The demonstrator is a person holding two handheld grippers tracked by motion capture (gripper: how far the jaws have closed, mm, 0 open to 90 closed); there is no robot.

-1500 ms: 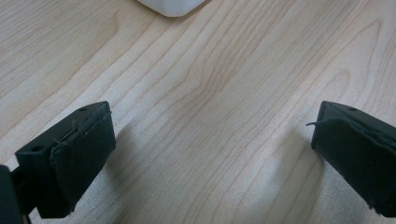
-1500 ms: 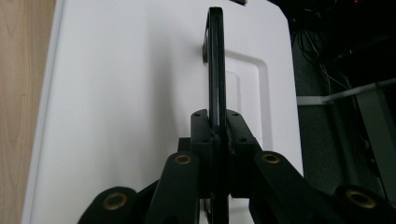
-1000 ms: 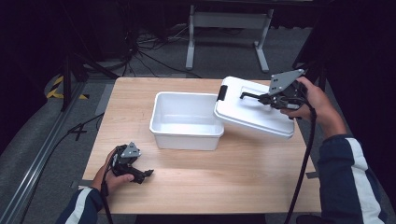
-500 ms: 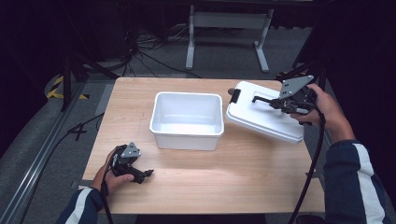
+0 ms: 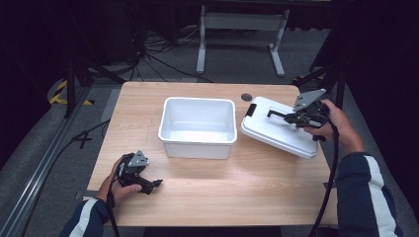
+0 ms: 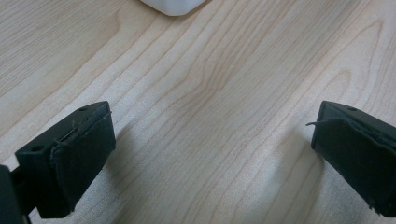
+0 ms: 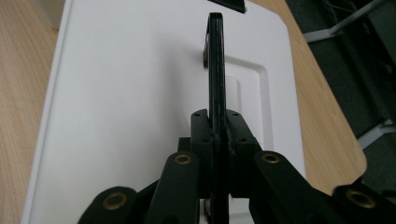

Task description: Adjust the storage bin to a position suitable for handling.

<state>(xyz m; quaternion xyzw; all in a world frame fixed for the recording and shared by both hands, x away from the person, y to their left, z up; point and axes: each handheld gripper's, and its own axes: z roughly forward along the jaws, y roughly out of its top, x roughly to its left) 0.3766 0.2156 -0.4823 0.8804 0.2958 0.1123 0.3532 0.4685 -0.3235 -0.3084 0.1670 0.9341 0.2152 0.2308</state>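
The right gripper (image 5: 295, 118) is clamped on the black handle (image 7: 215, 70) of the white lid (image 5: 276, 129), fingers pinched tight on that thin bar, and over the last second it has carried the lid away from the tub (image 5: 198, 127) and downward. A second ago the lid overlapped the tub's right rim; now it sits clear of it at three o'clock, low over the surface (image 5: 237, 192), the tub-side edge apparently down and the gripper side a touch higher. That reads as a lid-removal nearly finished: the tub is open and empty, and the lid looks about ready to be let go. The lid's long axis runs from about ten o'clock to four o'clock, the black latch (image 5: 251, 109) pointing to ten; the handle lies along that same line. The left gripper (image 5: 154, 184) has stayed put at seven o'clock of the tub, fingers (image 6: 70, 158) spread wide over bare wood, nothing between them.
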